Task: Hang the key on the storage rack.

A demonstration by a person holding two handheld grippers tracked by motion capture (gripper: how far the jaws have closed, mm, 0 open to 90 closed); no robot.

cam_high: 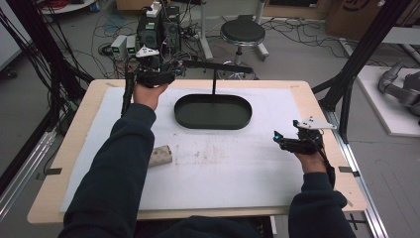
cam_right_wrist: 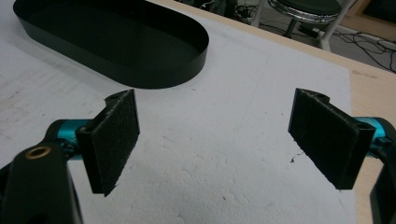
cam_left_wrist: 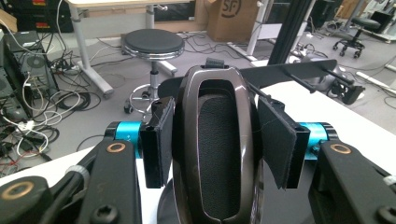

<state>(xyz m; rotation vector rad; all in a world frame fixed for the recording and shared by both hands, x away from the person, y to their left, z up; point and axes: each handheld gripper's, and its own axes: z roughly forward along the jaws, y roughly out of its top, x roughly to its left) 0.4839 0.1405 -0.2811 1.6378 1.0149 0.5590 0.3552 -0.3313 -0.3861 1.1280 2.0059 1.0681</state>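
Observation:
My left gripper (cam_high: pixel 161 75) is at the table's far left edge, shut on a glossy brown oval earcup (cam_left_wrist: pixel 219 154) with a black mesh pad; the black pads (cam_left_wrist: pixel 275 140) press on its two sides. Just beyond it runs the horizontal bar (cam_left_wrist: pixel 289 72) of a black stand (cam_high: pixel 214 79), whose thin post rises from an oval black tray base (cam_high: pixel 213 125). My right gripper (cam_high: pixel 285 141) hovers over the white mat (cam_high: pixel 223 168) at the right, open with nothing between its pads; the tray base (cam_right_wrist: pixel 154 74) lies ahead and to its left.
A beige speckled roll (cam_high: pixel 160 155) lies on the mat beside the left sleeve. Behind the table stand a black stool (cam_high: pixel 242 32), computer boxes (cam_high: pixel 158 27) and loose cables. Black frame posts (cam_high: pixel 356 59) rise at the right edge.

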